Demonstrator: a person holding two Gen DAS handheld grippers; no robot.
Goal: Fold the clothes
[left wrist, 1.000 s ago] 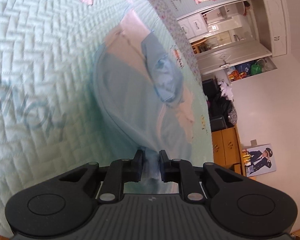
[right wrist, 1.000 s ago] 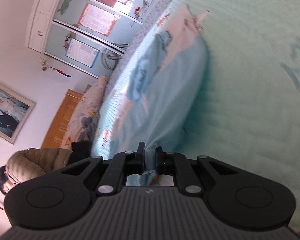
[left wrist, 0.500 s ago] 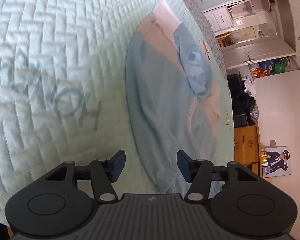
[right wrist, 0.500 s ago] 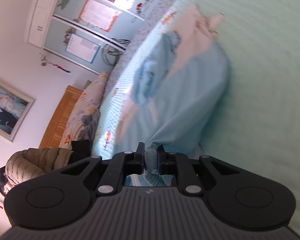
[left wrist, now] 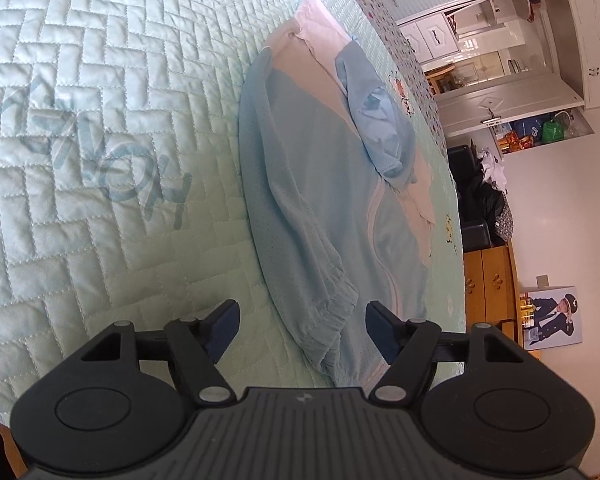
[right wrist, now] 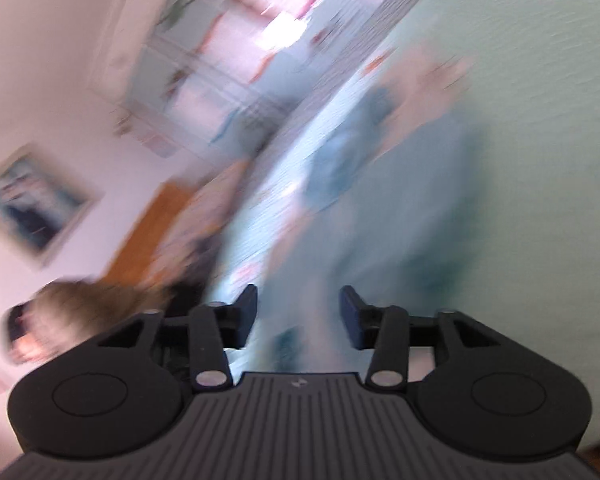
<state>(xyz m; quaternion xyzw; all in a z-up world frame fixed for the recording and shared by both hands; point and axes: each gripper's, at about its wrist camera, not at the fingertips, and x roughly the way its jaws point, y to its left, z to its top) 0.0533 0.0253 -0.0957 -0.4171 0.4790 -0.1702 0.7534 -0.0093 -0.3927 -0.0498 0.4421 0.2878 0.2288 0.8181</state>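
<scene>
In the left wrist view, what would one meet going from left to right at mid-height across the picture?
Quilted bedspread → blue lettering → light blue garment → wooden cabinet → framed photo.

My right view is blurring heavily, smearing the garment (right wrist: 400, 200) and the wall picture (right wrist: 32, 200). I'm losing the quilt (left wrist: 80, 160) past the left view's edges.

One light-blue garment (left wrist: 316, 184), one quilted bedspread (left wrist: 100, 128), one framed portrait (left wrist: 552, 318), two grippers (left wrist: 302, 330) (right wrist: 298, 316)
</scene>
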